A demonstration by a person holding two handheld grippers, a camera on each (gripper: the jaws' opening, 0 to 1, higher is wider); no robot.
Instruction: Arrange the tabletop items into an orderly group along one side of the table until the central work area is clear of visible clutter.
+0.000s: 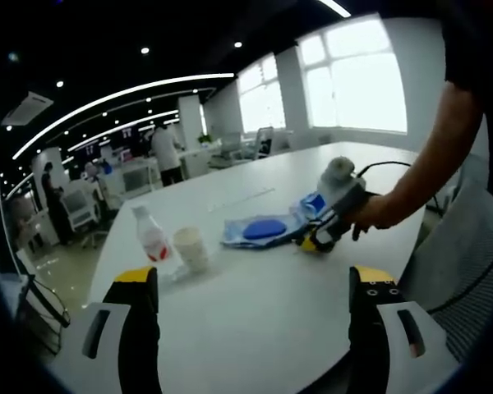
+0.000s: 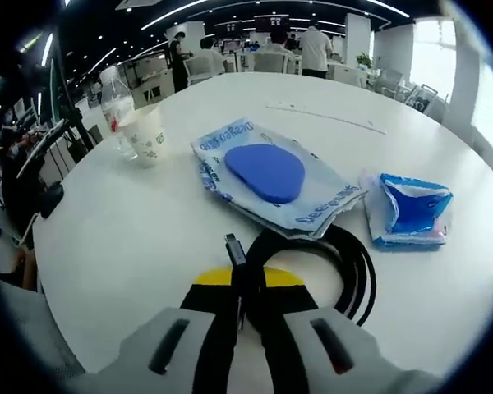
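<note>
My right gripper [image 2: 243,289] is shut on a coiled black cable [image 2: 355,261] lying on the white table [image 2: 131,238]; the cable's plug [image 2: 233,248] sticks out past the jaws. Just beyond lies a flat clear packet with a blue oval pad [image 2: 267,172], and a small crumpled blue packet [image 2: 409,209] sits to its right. A paper cup [image 2: 148,135] and a plastic bottle [image 2: 115,100] stand at the far left. My left gripper [image 1: 253,283] hovers open over the near table edge, facing the bottle [image 1: 152,235], the cup [image 1: 191,248], the pad packet [image 1: 261,231] and the right gripper [image 1: 335,212], which a hand holds.
A thin pale strip [image 2: 324,115] lies further back on the table. A mesh chair [image 1: 464,246] stands by the table's right side. Behind the table are office desks, chairs and standing people [image 1: 166,152]. The table's rounded edge [image 2: 45,246] curves close on the left.
</note>
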